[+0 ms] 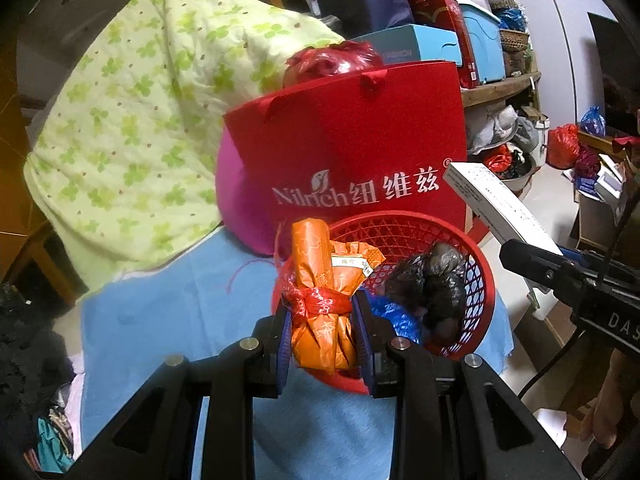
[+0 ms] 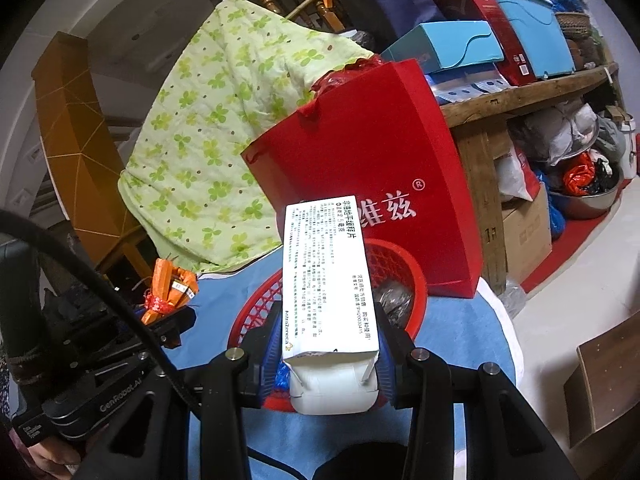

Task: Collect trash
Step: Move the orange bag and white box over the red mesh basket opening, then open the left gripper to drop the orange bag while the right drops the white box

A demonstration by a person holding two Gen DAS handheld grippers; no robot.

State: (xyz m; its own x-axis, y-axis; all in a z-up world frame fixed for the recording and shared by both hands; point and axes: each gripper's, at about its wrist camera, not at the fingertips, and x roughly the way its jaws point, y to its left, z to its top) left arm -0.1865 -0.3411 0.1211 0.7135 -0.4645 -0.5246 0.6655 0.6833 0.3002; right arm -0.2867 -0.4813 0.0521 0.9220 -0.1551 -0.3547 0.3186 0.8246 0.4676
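My left gripper is shut on an orange wrapped bundle tied with a red band, held just above the near rim of a red mesh basket. Crumpled black and blue plastic lie inside the basket. My right gripper is shut on a white printed medicine box, which sticks out over the same red mesh basket. In the left wrist view the white box comes in from the right. The orange bundle shows at the left in the right wrist view.
A red paper bag stands right behind the basket on a blue cloth. A green floral quilt is heaped to the left. A wooden shelf with boxes and bags crowds the right, above a pale floor.
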